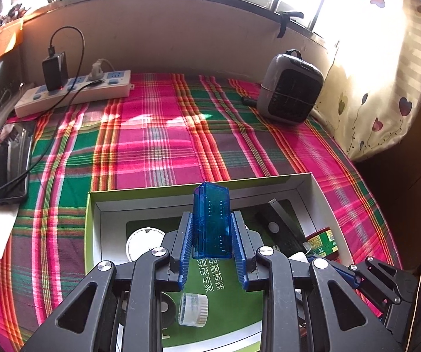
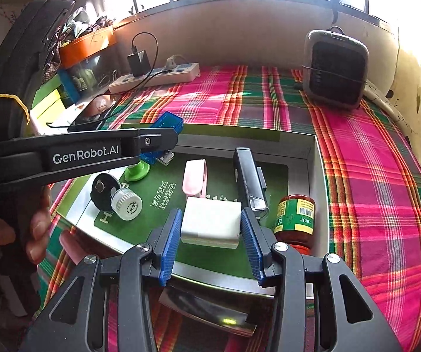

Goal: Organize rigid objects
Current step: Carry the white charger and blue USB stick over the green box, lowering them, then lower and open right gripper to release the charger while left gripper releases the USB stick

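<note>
Left wrist view: my left tool (image 1: 212, 245) is clamped on the blue case (image 1: 211, 220), upright above the box (image 1: 304, 180); a loose grip could drop it. Right wrist view: my right tool (image 2: 210, 231) stands apart around the white block (image 2: 210, 224) in the box's near part; closing crooked could shove the jar (image 2: 294, 220).

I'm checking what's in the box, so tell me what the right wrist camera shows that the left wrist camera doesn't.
Only the right wrist view shows the white block between the right gripper's open fingers, the pink clip and the green suction cup. Only the left wrist view shows the phone on the cloth. Both show the blue USB gadget held in the left gripper, the box, the red-lidded jar and the heater.
</note>
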Tool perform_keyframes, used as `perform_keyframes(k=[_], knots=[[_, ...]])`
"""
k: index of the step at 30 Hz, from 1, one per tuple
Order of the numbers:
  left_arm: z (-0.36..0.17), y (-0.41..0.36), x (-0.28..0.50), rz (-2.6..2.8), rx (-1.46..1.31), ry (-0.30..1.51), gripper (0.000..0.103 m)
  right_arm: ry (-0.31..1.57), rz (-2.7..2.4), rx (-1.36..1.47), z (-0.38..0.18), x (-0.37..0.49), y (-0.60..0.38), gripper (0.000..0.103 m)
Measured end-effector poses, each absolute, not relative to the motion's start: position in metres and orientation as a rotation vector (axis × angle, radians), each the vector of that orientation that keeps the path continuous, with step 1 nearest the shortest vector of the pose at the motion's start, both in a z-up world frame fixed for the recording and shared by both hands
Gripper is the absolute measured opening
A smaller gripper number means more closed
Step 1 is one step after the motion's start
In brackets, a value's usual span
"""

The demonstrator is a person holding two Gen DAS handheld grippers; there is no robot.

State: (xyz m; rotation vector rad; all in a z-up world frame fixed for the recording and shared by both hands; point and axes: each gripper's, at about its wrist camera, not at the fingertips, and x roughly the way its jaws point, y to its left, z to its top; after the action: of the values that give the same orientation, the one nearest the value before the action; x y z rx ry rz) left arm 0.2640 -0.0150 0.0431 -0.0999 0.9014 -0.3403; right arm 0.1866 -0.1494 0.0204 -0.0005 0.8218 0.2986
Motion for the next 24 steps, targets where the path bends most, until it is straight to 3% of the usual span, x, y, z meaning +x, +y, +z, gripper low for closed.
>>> perform_keyframes(k=[24], knots=[[0.023,-0.022,0.273,-0.326,-0.08,0.936,0.025,0.821,0.233,-0.079,0.012,0.189,-0.146,0.043]])
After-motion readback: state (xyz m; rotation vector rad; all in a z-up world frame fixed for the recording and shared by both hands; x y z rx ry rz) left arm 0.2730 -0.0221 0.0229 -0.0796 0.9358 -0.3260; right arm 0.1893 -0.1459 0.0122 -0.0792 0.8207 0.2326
